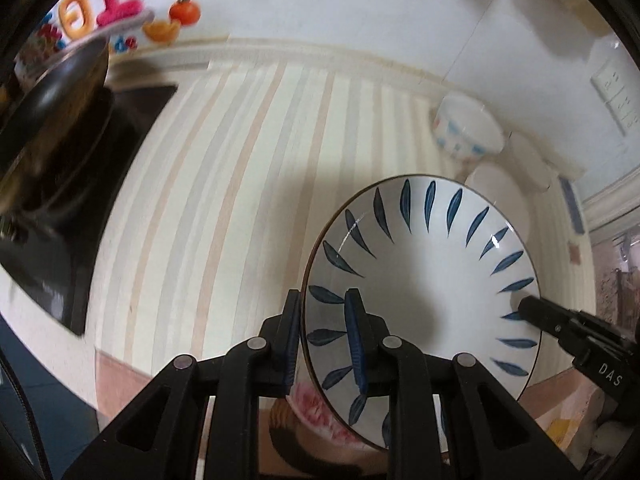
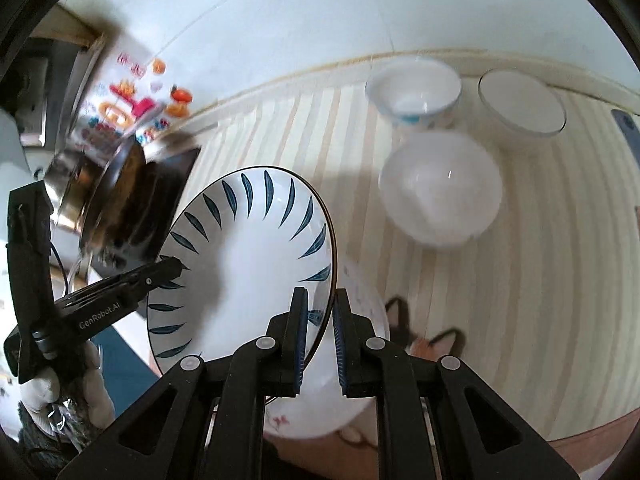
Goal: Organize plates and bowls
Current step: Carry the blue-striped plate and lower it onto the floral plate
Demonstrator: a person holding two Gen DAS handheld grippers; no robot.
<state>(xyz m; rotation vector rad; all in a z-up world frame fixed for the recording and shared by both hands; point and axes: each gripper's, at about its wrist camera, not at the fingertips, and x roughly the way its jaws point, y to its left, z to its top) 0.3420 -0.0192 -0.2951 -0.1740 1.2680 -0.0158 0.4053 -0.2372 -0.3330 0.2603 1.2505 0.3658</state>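
A white plate with blue leaf marks (image 1: 424,272) is held tilted above the striped counter by both grippers. My left gripper (image 1: 324,340) is shut on its left rim, one finger on each face. My right gripper (image 2: 322,332) is shut on the opposite rim of the same plate (image 2: 248,264); its black tip also shows in the left wrist view (image 1: 532,310). Below the plate sits a bowl with a pink flower print (image 1: 316,408), which shows white in the right wrist view (image 2: 360,360).
A blue-patterned white bowl (image 2: 414,92), a plain white bowl (image 2: 440,188) and a glass dish (image 2: 522,102) stand on the far counter. A dark pan on a black stove (image 1: 60,128) is at the left. A wall runs behind the striped counter (image 1: 224,184).
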